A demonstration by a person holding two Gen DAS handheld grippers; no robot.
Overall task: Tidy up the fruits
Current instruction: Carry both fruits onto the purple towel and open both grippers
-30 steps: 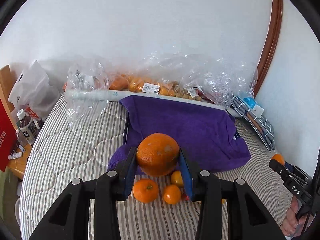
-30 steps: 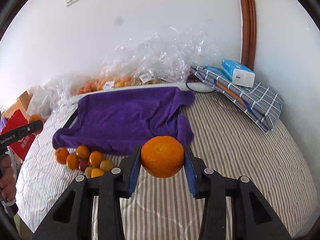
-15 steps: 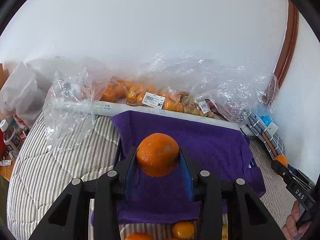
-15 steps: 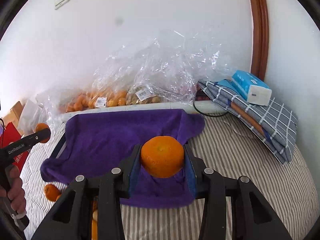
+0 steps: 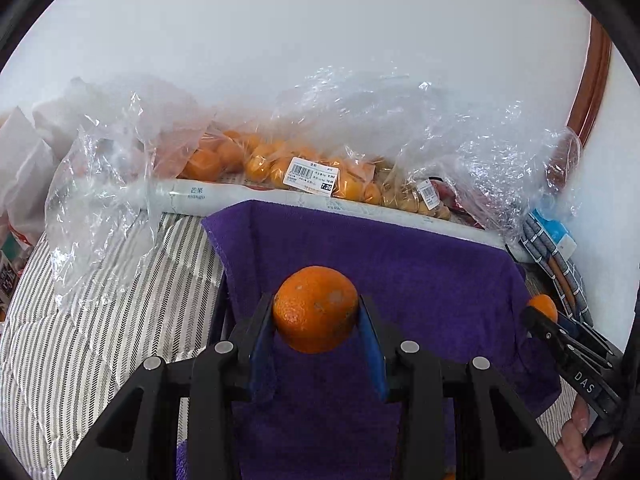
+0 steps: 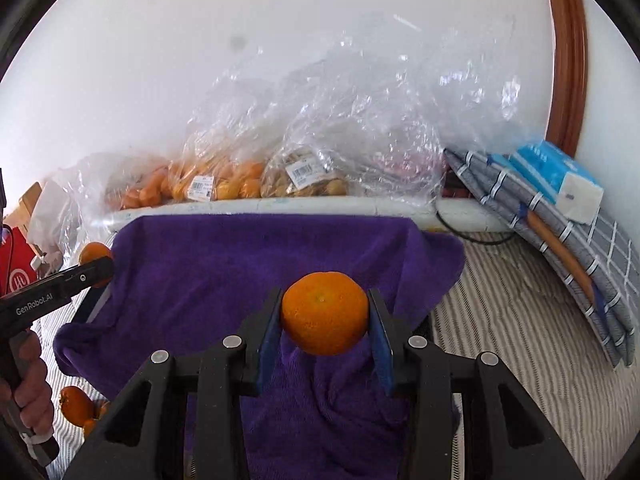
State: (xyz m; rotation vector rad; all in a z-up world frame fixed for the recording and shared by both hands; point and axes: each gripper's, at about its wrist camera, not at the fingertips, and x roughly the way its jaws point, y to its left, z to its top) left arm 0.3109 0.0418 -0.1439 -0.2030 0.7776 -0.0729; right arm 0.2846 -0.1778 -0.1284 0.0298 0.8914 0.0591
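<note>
Two oranges are up off the bed, one in each hand-held gripper. The left hand-held gripper (image 5: 316, 312) clamps a scuffed orange (image 5: 315, 309) above the purple towel (image 5: 420, 280); the right hand-held gripper (image 6: 325, 316) pinches a smooth orange (image 6: 325, 313) over the same towel. Bagged fruit (image 6: 224, 184) lines the bed's far edge, by the wall.

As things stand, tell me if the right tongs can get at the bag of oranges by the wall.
Probably not: the right tongs are already shut on an orange, and the purple towel lies between them and the bag of oranges.
</note>
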